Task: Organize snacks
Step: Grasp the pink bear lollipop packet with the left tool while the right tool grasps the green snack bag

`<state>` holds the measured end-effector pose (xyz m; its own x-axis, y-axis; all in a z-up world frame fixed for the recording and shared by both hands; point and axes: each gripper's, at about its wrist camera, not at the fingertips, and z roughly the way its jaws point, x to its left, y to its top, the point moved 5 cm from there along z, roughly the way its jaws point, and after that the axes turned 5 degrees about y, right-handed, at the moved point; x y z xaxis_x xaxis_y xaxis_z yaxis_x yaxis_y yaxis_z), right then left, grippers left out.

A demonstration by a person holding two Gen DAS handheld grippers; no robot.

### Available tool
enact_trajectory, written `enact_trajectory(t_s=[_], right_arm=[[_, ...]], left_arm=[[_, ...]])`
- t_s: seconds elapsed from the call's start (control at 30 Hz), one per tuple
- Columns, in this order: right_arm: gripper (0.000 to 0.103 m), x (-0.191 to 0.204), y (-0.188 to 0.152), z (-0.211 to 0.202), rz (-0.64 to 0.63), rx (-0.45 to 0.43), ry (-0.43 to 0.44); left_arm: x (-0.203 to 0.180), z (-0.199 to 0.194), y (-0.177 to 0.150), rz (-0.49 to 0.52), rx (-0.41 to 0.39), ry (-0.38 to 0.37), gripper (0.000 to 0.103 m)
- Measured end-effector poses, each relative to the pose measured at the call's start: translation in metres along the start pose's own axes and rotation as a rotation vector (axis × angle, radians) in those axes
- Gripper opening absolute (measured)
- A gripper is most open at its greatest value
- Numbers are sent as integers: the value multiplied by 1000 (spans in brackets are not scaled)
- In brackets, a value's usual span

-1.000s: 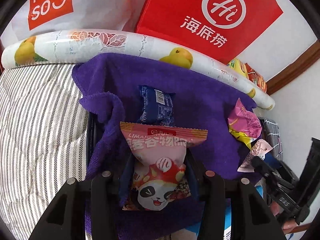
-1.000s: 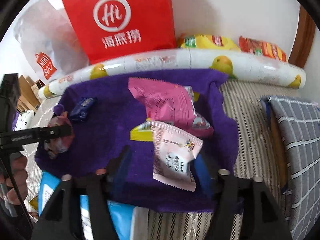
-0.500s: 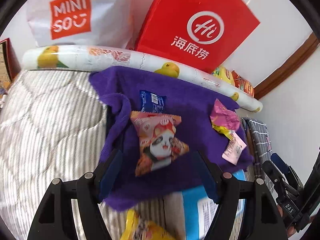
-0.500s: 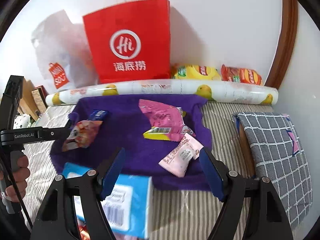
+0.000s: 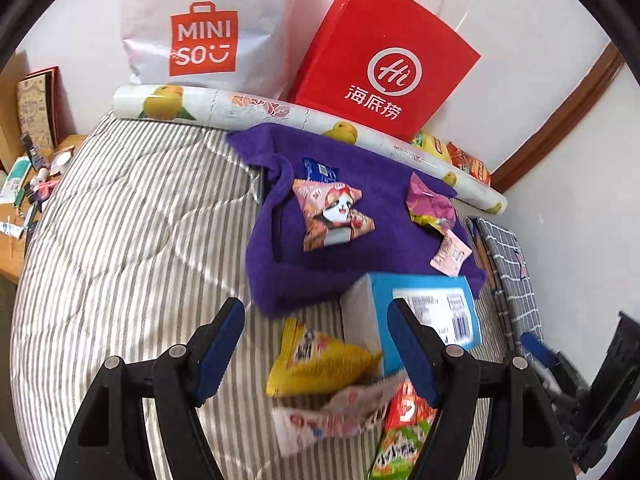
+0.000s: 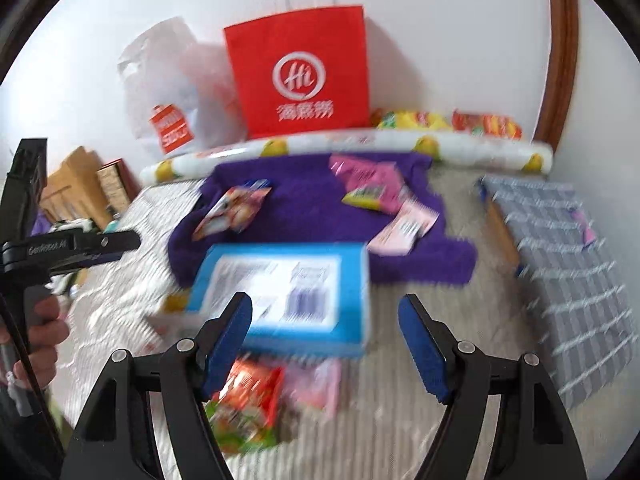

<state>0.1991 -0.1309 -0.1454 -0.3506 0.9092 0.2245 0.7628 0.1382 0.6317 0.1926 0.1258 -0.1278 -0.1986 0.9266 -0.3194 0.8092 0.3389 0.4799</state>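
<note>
A purple towel [image 5: 384,196] lies on the striped bed. On it lie a panda snack pack [image 5: 334,214], a small blue pack [image 5: 320,169], a pink and yellow pack [image 5: 430,208] and a pale pink sachet [image 5: 451,254]. My left gripper [image 5: 316,356] is open and empty, above a yellow pack [image 5: 320,362] and a white-pink pack [image 5: 340,412] in front of the towel. My right gripper [image 6: 326,352] is open and empty, above the blue box [image 6: 288,288]. The red-green pack [image 6: 244,408] lies below it. The right wrist view is blurred.
A red paper bag [image 5: 384,64] and a white Miniso bag [image 5: 208,28] stand against the wall behind a fruit-print roll [image 5: 248,110]. More snack bags [image 6: 448,122] lie behind the roll. A checked cushion [image 6: 560,264] lies to the right. A cluttered desk [image 5: 28,184] is at left.
Both grippers have let go of their packs on the towel and pulled back and up. The panda pack and pale pink sachet stay on the towel. The near snack pile has come into view.
</note>
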Motion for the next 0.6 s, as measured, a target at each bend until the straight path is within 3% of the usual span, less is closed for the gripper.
enact_trajectory(t_s=[0.3, 0.6], right_arm=[[77, 40, -65, -5, 65, 67, 161], [77, 60, -102, 22, 72, 141, 139]], left_arm=[[1, -17, -34, 22, 9, -21, 72], [4, -22, -58, 60, 17, -11, 72]])
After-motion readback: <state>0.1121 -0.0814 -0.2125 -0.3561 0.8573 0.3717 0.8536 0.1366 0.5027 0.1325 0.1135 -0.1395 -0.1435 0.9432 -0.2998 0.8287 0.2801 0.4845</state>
